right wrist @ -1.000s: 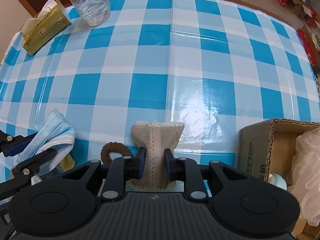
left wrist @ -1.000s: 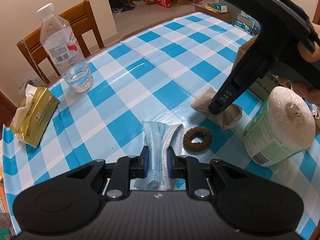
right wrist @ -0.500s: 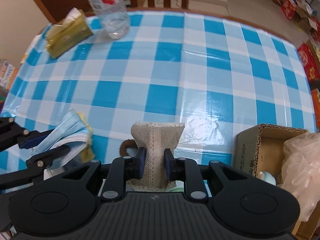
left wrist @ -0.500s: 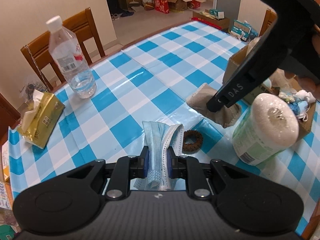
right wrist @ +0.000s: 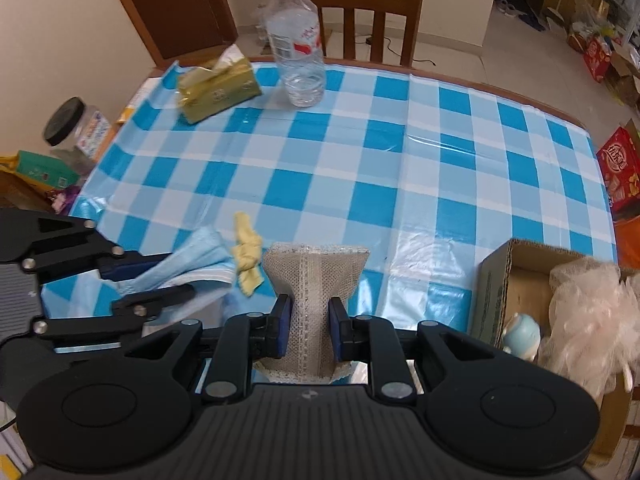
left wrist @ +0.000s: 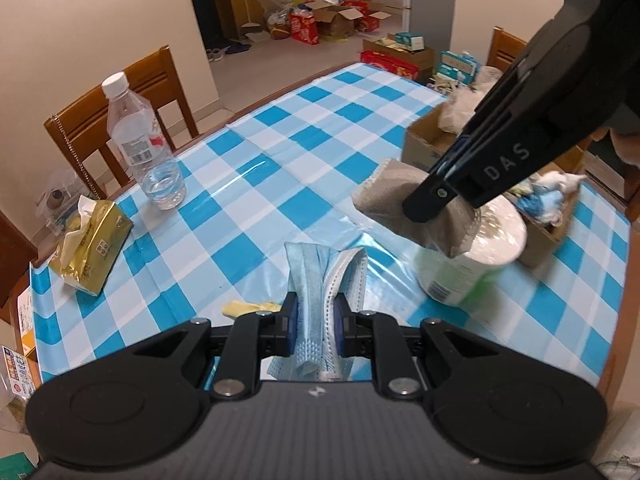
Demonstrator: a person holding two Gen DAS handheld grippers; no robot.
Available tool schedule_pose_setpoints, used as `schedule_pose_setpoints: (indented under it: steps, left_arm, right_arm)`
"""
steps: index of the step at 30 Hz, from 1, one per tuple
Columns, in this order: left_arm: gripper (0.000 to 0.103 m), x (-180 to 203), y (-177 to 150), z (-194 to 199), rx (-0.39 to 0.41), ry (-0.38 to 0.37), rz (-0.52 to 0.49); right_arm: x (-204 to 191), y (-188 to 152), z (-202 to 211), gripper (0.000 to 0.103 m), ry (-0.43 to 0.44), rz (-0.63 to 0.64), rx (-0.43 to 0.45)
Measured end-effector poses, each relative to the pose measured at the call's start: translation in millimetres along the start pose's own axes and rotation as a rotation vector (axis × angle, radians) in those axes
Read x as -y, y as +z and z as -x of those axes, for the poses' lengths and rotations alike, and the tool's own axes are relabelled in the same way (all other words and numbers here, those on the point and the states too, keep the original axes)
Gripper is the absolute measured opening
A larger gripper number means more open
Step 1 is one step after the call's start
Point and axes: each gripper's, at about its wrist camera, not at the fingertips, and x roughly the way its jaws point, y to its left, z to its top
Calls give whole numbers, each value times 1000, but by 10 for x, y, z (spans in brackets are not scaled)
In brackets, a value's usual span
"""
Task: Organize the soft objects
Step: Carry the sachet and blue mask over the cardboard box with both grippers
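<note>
Left tongs (left wrist: 313,316) clenching a bundle of blue face masks (left wrist: 320,276), holding it raised above the checked table (left wrist: 248,208) at the 6 o'clock edge of the left wrist view. Right tongs (right wrist: 307,326) gripping a beige lace-trimmed fabric pouch (right wrist: 314,280), lifting it clear of the cloth; in the left view showing at 3 o'clock, with the pouch (left wrist: 394,204) hanging in front of a wrapped paper roll (left wrist: 464,276). Sitting at 4 o'clock in the right view, an open cardboard box (right wrist: 496,284) already holding a pale mesh puff (right wrist: 588,304) and a small light-blue item (right wrist: 520,330). Lying on the table between the two tongs, a crumpled yellow scrap (right wrist: 246,252), just beside the masks (right wrist: 200,256). Standing well apart at 11 o'clock, a clear water bottle (right wrist: 298,44) with a gold tissue pack (right wrist: 218,90) near it, and a wooden chair (right wrist: 360,4) behind them. Resting off the table at 9 o'clock, a jar with a black lid (right wrist: 70,126). Cluttering the floor beyond the far table edge, boxes and bags (left wrist: 320,20).
</note>
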Motion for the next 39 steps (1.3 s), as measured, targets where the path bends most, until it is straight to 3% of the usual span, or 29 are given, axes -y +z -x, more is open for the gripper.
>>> schedule_pose_setpoints:
  steps: [10,16,26,39]
  left_arm:
    - [16,444,-185,233,16,-63,-42]
    - [16,782,-211,277,7,-82,11]
    - [16,1551,249,132,30,-99,46]
    - [16,2240,977,-351,76,-100,-1]
  right_arm:
    - [-27,-632,348,23,5,-54,25]
    - [167,-1062,422,24,25,-93,28]
    - [1106,-1540,567,24,17,-167,13]
    - [2398,-1643,716,26,-158,-218,82]
